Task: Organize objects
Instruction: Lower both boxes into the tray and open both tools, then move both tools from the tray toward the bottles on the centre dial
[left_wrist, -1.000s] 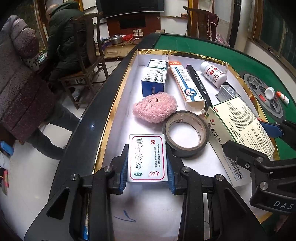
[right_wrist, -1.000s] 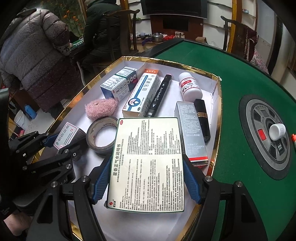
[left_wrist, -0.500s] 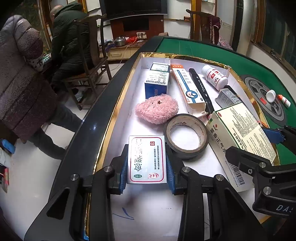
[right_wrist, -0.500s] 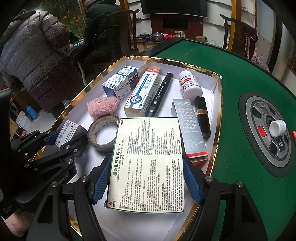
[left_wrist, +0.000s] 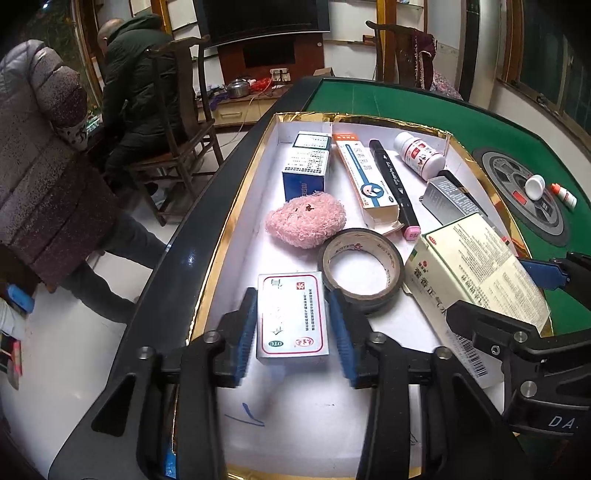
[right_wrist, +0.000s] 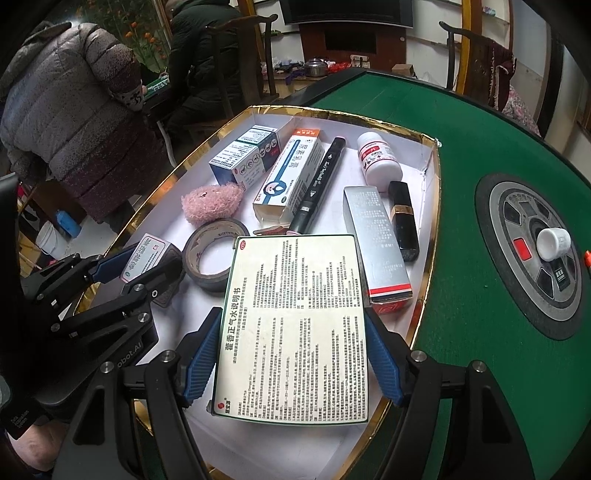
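Note:
A small white box with a red border lies flat on the white floor of a gold-rimmed tray. My left gripper straddles it with its jaws opening; a thin gap shows between each blue pad and the box. My right gripper is shut on a large cream medicine box and holds it tilted over the tray's near right corner. The right wrist view also shows the left gripper around the small box. The left wrist view shows the right gripper and the large box.
The tray also holds a tape roll, a pink puff, a blue box, a long white box, a black marker, a pill bottle, a silver box and a lipstick. Green felt lies to the right. People sit at left.
The left jaws have spread off the small box, which now rests free on the tray. The right gripper still clamps the large box in the same place.

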